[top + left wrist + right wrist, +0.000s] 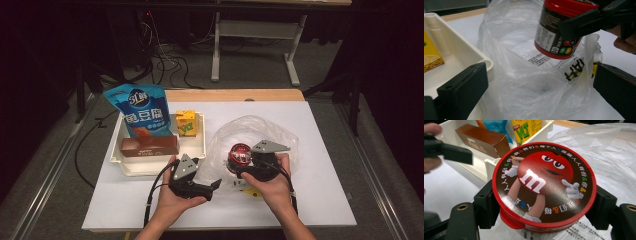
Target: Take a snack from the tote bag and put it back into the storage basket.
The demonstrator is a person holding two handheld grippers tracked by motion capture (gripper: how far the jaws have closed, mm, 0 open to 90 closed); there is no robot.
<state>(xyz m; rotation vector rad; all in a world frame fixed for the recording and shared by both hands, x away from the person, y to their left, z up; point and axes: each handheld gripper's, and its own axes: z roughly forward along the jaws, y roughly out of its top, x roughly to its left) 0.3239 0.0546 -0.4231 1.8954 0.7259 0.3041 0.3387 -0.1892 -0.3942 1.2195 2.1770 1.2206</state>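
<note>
Candy tub clamped in right gripper over the plastic bag; left gripper empty and spread.

In the right gripper view the right gripper (544, 202) has one black jaw on each side of the red-lidded candy tub (544, 185), pads pressed against the tub wall just under the lid rim, tub centred between them, lid facing the camera. High view: the tub (239, 154) sits at frame centre, above the crumpled clear plastic bag (260, 127), right of the white tray (202, 145). Left gripper view: left gripper (541, 87) jaws stand wide at lower left and lower right, nothing between the pads; the bag (524, 87) lies beyond them, the tub (556, 35) hangs at upper right, clear of the bag film. The tray holds a blue snack pouch (137, 110), a brown box (150, 146) and a yellow drink carton (186, 122).
</note>
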